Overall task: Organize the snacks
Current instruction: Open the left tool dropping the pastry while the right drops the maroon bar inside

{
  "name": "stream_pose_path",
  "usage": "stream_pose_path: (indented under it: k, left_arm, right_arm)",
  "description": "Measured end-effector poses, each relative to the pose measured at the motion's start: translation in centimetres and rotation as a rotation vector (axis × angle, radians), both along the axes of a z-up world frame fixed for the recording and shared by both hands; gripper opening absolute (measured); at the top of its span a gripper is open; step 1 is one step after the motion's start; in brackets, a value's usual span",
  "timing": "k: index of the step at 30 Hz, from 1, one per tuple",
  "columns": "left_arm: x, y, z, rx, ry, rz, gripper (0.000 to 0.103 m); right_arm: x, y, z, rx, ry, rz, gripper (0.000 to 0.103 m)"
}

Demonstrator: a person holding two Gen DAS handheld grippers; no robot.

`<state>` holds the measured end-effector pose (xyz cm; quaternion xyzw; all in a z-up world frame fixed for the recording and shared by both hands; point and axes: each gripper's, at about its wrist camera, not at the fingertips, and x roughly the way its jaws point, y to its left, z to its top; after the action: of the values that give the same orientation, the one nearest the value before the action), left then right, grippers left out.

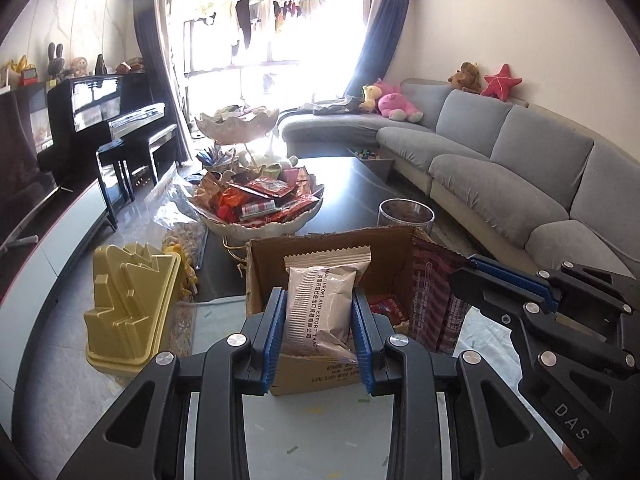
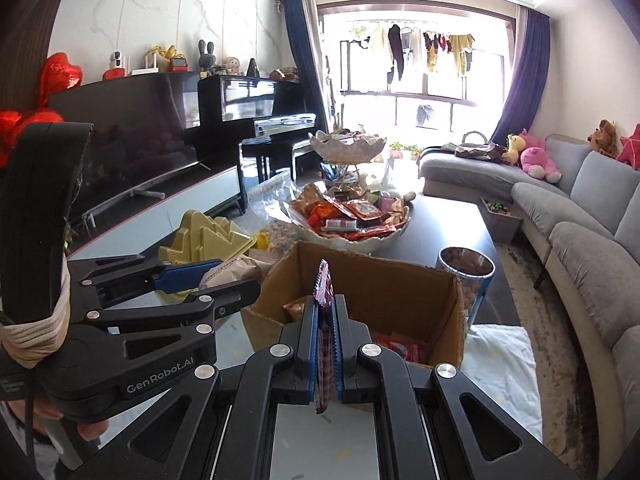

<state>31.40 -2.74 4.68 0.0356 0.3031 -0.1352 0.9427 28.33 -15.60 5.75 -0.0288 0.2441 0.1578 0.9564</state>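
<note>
The left tongs [image 1: 319, 334] are clamped on a beige snack packet [image 1: 320, 304], blue pads pressing its two sides, holding it upright above the open cardboard box [image 1: 332, 248] on the worktop [image 1: 356, 196]. The right tongs [image 2: 324, 344] are nearly together, pinching a thin dark red packet [image 2: 323, 320] edge-on over the same box, with more red snacks inside and the tiered snack bowl [image 1: 260, 226] beyond.
</note>
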Motion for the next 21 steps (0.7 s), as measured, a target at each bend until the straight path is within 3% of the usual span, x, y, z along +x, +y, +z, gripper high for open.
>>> stream_pose_path:
  k: [11, 17, 21]
  left_arm:
    - [3.6, -0.2, 0.3, -0.002, 0.024, 0.025, 0.032]
    - [6.1, -0.9, -0.8, -0.009, 0.061, 0.015, 0.032]
    - [8.3, -1.4, -2.0, -0.044, 0.130, -0.001, 0.034]
  right_arm:
    - [3.6, -0.1, 2.0, -0.047, -0.021, -0.031, 0.007]
    - [6.1, -1.0, 0.9, -0.042, 0.005, -0.048, 0.007]
    - [7.7, -1.5, -0.6, -0.045, 0.043, -0.060, 0.007]
